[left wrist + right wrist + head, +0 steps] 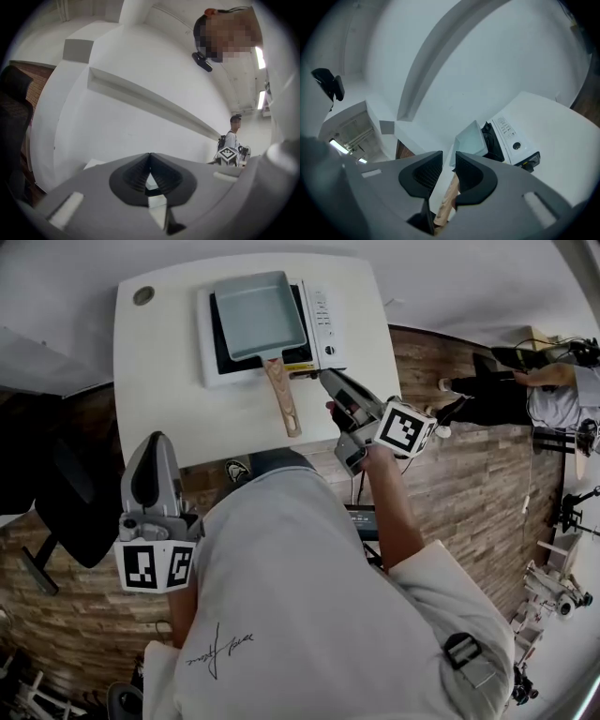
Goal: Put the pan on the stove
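The right gripper (330, 382) (449, 157) has its jaws apart with nothing clamped. In its own view the pan's wooden handle (447, 199) shows through the gap, but farther off, and neither pad presses on it. The handle's near end is cut off behind the jaw bodies. In the head view this gripper hovers just right of the handle (282, 397), its tips pointing toward 11 o'clock.

The pan (260, 315) (471, 140) sits on the stove (323, 320) (511, 138) at 12 o'clock on the white table (169, 381) (562, 126). Its handle runs toward 6 o'clock, past the stove's front edge and over the tabletop. The pan hides most of the cooktop; only the control strip on the right is clear to see.

The left gripper (157, 439) (150, 157) is at 8 o'clock, off the table's near edge. Its jaw tips are together and hold nothing. Its view takes in mostly white wall and ceiling, with only a pale sliver visible through the small opening below the tips; what that sliver is cannot be told.

The person's torso covers part of the table's near edge.
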Demonstrator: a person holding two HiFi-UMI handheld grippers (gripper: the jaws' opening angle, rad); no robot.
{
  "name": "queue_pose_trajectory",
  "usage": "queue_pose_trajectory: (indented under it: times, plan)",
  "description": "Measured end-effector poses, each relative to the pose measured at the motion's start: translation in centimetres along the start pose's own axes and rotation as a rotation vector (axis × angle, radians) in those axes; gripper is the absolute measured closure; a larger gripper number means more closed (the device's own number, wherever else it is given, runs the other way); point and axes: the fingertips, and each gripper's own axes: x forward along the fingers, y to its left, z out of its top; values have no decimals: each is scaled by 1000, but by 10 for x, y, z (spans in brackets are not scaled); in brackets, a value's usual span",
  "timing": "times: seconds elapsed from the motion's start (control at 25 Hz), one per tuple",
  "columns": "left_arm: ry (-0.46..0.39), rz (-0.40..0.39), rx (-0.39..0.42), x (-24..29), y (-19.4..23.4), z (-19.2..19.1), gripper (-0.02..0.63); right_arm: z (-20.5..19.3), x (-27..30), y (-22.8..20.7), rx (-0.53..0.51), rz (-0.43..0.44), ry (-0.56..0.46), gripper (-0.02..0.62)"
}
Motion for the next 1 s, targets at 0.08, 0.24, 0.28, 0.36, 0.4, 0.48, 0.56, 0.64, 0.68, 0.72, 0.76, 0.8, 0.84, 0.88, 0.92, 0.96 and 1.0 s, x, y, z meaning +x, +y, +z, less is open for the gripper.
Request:
queue_pose_trajectory:
  times: [0.08,0.24,0.28,0.36,0.4,0.48,0.56,0.64,0.68,0.72,0.76,0.8,0.84,0.88,0.92,0.96,1.0]
  plan:
    - [-6,0,-10,-1,0,1,603,9,-4,15,-24,16,-27,515]
    - [-3,2,-12,-5,-1,2,603,22,-14,40,-82,25,-60,539]
    - [0,4,-9,-6,0,2,603,24,-17,44,-100,14,-63,547]
    - [3,9,-6,-8,0,2,603,25,-22,51,-149,-17,-64,558]
    - [4,12,-5,-9,0,2,603,25,-24,54,-180,-27,-63,567]
    - [9,19,-3,-10,0,1,603,24,-28,60,-242,-39,-63,588]
    - [12,25,-1,-11,0,0,603,23,-31,66,-298,-43,-64,595]
    - [18,31,0,-11,0,0,603,20,-32,73,-350,-42,-55,595]
    - [21,31,1,-12,0,0,603,18,-32,76,-376,-40,-48,595]
    - [24,31,1,-12,0,0,603,17,-32,80,-402,-40,-41,595]
    - [28,30,0,-12,0,-1,603,15,-32,84,-427,-39,-35,596]
    - [32,29,-1,-12,0,-2,603,15,-32,87,-449,-39,-31,596]
    - [36,28,-3,-12,-1,-3,603,14,-32,90,-468,-38,-30,595]
    - [40,29,-6,-12,-1,-5,603,14,-32,92,-483,-36,-28,595]
    - [46,29,-8,-11,-1,-6,603,14,-32,94,-495,-34,-26,596]
    - [52,31,-11,-11,-2,-8,603,13,-32,95,-504,-33,-23,595]
    - [57,32,-13,-11,-2,-10,603,12,-32,96,-511,-31,-20,596]
